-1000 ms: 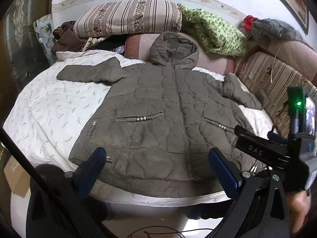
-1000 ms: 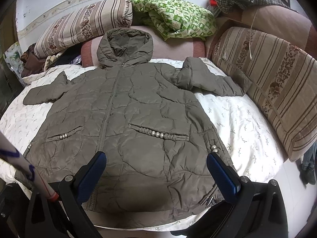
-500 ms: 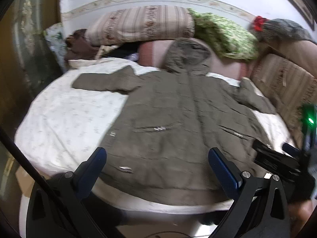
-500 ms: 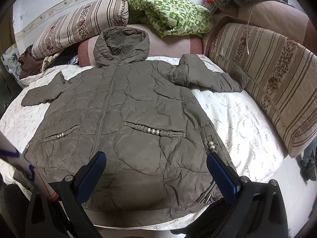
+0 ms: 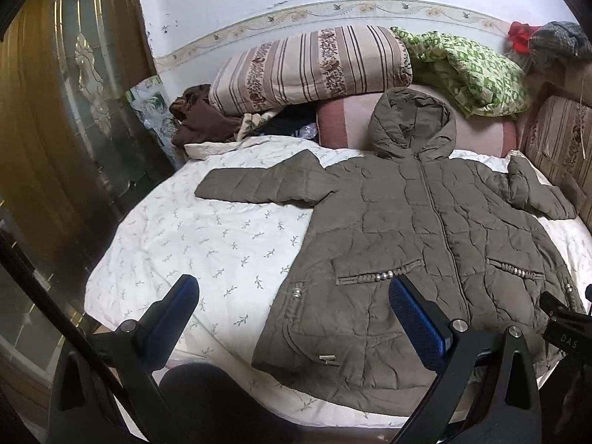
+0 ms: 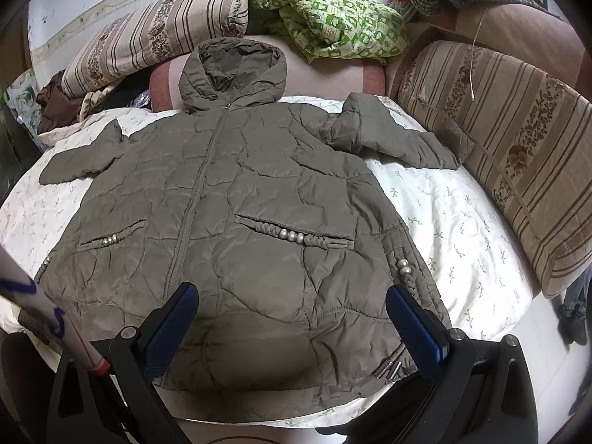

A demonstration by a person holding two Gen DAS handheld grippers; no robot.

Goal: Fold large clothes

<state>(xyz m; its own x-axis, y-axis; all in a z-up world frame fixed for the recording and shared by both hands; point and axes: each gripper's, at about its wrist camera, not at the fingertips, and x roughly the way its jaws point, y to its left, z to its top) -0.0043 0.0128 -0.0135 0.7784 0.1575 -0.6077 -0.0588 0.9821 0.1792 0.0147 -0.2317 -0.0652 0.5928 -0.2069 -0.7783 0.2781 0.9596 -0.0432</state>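
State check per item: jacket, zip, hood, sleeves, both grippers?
jacket: unfolded, spread flat, front up, on the bedsheet
zipper: closed up to the collar
hood: up against the pink cushion
left sleeve: stretched out sideways
right sleeve: out to the side, bent near the shoulder
left gripper: open, holding nothing
right gripper: open, holding nothing

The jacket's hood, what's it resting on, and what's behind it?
The hood lies against a pink cushion. Behind are a striped pillow and a green patterned cloth. The cushion's middle is hidden by the hood.
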